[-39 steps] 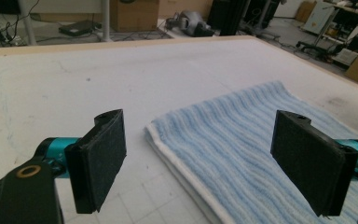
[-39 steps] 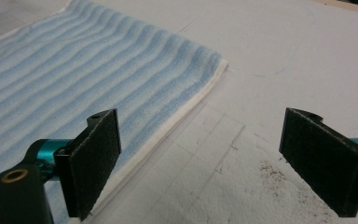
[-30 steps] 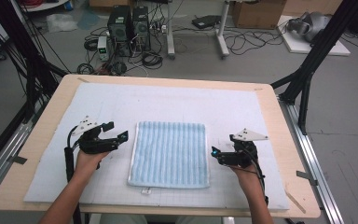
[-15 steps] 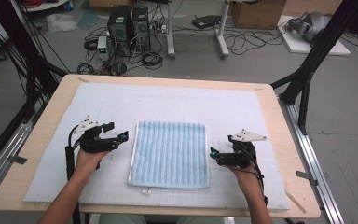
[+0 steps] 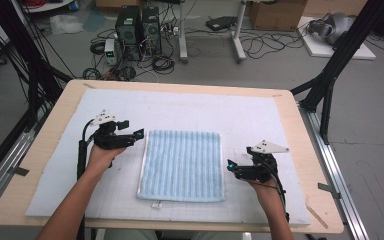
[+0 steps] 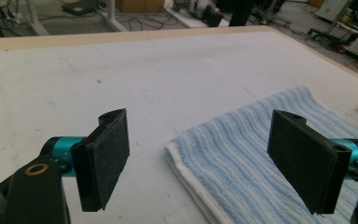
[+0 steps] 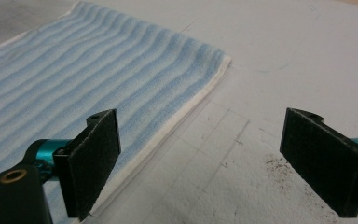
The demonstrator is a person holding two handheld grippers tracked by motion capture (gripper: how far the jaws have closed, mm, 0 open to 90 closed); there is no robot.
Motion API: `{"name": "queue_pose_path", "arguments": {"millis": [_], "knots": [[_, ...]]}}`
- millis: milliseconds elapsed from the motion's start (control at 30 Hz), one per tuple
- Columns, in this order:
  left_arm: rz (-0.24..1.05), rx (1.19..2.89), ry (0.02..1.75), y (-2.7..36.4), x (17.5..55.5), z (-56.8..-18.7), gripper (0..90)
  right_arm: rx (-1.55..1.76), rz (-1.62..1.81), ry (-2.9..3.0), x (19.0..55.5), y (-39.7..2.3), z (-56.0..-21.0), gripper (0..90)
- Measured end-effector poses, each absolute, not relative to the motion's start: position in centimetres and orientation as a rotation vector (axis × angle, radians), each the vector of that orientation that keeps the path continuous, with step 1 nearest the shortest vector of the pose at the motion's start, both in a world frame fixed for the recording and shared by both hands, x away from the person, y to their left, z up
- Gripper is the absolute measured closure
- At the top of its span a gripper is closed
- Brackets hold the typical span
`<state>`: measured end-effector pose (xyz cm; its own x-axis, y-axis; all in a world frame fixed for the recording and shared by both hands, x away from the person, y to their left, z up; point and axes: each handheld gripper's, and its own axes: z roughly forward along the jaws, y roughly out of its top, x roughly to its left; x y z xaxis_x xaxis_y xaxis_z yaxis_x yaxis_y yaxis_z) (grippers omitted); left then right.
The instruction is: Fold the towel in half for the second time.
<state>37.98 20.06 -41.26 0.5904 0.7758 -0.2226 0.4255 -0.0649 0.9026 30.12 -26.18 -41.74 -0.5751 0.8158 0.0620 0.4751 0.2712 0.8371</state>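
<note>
A blue-and-white striped towel [image 5: 182, 165] is laid flat near the middle of the surface [image 5: 300, 220], on a white mat [image 5: 190, 107] that covers most of the wooden top. The towel is seen as a folded rectangle with a white hem along its edges and a small tag at its near edge. The left gripper [image 5: 136, 134] is held just beside the towel's far left corner, and its jaws are spread wide with nothing between them — in the left gripper view the left gripper [image 6: 205, 154] is seen low over the mat, with the towel's [image 6: 261, 154] corner lying between and below the two black pads and the right-hand pad over the striped cloth. The right gripper [image 5: 230, 165] is held at the towel's right edge, toward the near corner, and its jaws are likewise wide apart and empty. In the right gripper view the right gripper [image 7: 214, 158] is seen with one pad over the towel's [image 7: 88, 74] hem and the other over bare mat, where faint grid lines and some dark specks are visible. Each gripper is gripped by a hand coming in from the near side, left hand [image 5: 100, 155] and right hand [image 5: 265, 187]. Beyond the surface, computer towers [image 5: 140, 25] and loose cables are seen on the floor.
</note>
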Motion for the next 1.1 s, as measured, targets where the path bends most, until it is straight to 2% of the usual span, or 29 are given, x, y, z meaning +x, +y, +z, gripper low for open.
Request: {"name": "queue_pose_path", "arguments": {"millis": [300, 600, 933, 1033, 1100], "knots": [[0.372, 1.758, 1.052, 18.9, 40.4, -42.3, 24.6, 1.16, 1.221, 2.182, 30.2, -25.8, -41.8, 11.4], [0.386, 1.854, 1.065, 17.6, 41.9, -43.9, 33.8, 1.173, 1.22, 2.189, 30.2, -25.8, -41.9, 11.4], [0.403, 2.018, 0.996, 16.0, 42.0, -45.1, 53.3, 1.171, 1.213, 2.207, 30.4, -25.5, -42.1, 11.4], [0.383, 2.025, 0.969, 15.9, 41.9, -45.0, 62.1, 1.172, 1.209, 2.209, 30.4, -25.5, -42.2, 11.4], [0.357, 2.021, 0.955, 15.9, 41.8, -45.1, 71.3, 1.172, 1.208, 2.209, 30.5, -25.4, -42.2, 11.4]]}}
